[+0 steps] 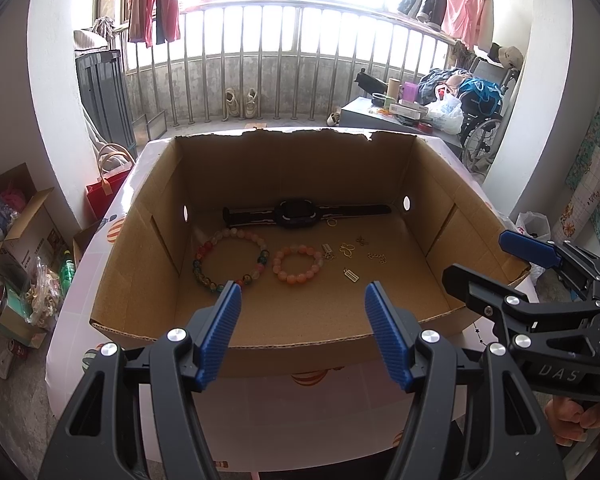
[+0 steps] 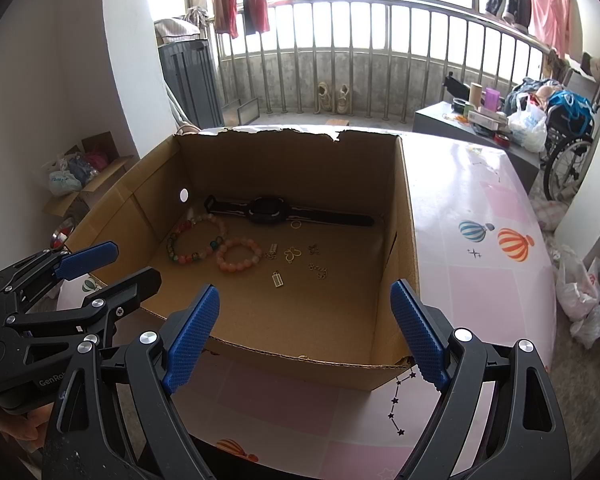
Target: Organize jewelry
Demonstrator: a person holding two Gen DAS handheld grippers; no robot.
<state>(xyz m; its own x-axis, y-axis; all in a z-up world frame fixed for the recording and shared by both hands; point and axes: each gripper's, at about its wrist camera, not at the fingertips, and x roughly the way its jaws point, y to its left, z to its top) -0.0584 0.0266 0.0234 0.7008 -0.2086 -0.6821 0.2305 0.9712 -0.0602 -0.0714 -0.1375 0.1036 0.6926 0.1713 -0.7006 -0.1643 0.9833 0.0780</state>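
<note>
The sorting looks close to finished: every piece lies in the cardboard box at frame centre, nothing outside. Left to right: a multicoloured bead bracelet, a pink bracelet, small gold charms, with a black watch behind. The left gripper and right gripper hold nothing, jaws apart.
</note>
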